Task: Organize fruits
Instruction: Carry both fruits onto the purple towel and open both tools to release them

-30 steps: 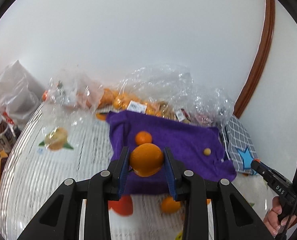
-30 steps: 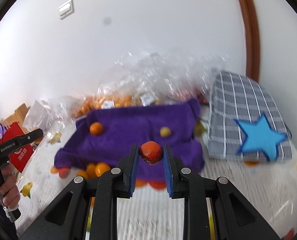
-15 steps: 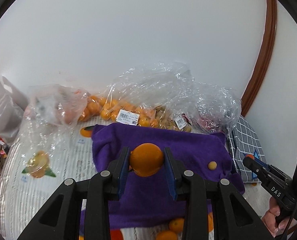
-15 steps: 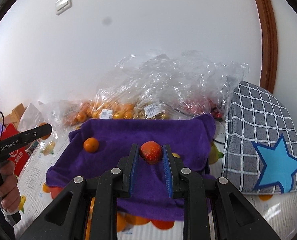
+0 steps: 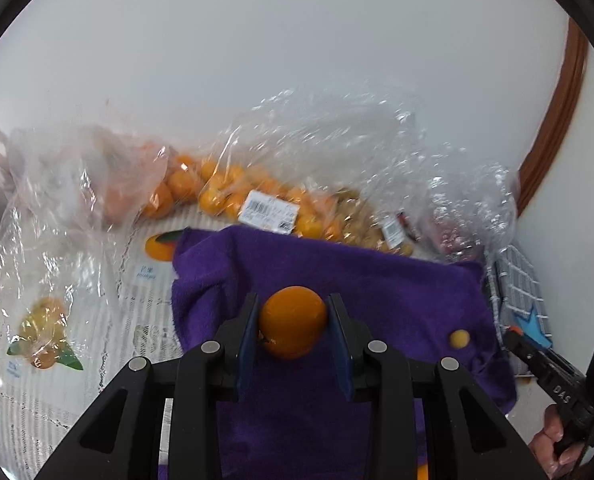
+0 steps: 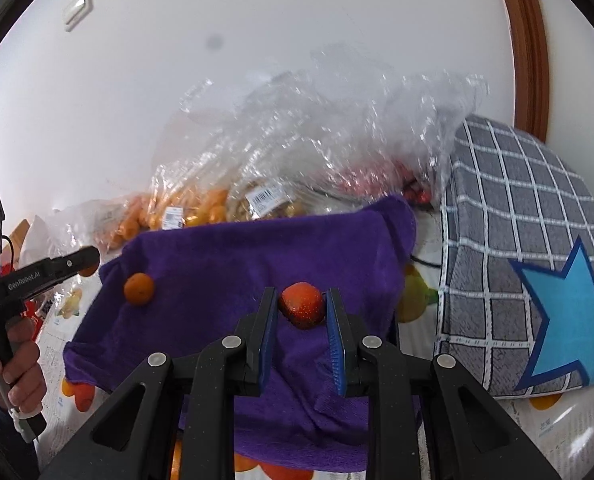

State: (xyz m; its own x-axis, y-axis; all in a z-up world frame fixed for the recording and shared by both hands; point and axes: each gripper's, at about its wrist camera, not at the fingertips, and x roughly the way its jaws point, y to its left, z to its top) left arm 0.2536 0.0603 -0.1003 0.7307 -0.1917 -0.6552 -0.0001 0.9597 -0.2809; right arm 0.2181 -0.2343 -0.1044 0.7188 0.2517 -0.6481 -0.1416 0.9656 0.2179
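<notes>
Here the purple towel (image 5: 377, 280) covers the table's middle, its far edge against the clear bags of oranges (image 5: 233, 196). The left gripper (image 5: 293, 322) hangs above the towel's centre, clamped on an orange (image 5: 292, 320). The right gripper (image 6: 301, 306), likewise over it, pinches a red fruit (image 6: 301, 305). A loose mandarin (image 6: 139, 289) sits near the towel's left edge; a yellow fruit (image 5: 459, 338) lies near its right edge.

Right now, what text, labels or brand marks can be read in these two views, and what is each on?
"GenRobot.AI": side of the left gripper, seen from the right wrist.
"DAS": side of the right gripper, seen from the left wrist.
Barcode price labels on the fruit bags: too blurred.
Small captions on the printed tablecloth: too small.
</notes>
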